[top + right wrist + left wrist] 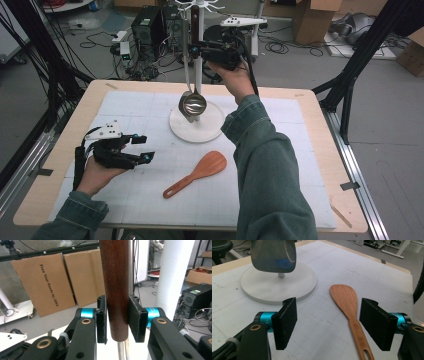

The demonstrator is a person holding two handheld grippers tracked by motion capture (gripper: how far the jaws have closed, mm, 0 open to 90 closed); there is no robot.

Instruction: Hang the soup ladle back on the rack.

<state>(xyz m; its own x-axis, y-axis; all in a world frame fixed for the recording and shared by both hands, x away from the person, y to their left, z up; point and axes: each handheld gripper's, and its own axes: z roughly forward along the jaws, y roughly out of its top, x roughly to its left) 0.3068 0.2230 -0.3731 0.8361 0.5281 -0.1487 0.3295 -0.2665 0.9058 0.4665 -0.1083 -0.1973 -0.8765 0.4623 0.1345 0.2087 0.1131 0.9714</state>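
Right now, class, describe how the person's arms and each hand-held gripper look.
Both sleeves are green denim. Each hand-held gripper, left and right, is black with flat black jaw pads, teal collars and brass rivets. The left carries a white plate and a black cable.

A cardboard box (42,282) behind the counter is showing black print reading "Free Your Hands by JAKA", running down its face. The wooden spatula (352,312) is carrying a round stamp and a small mark on its handle, both too small to read.
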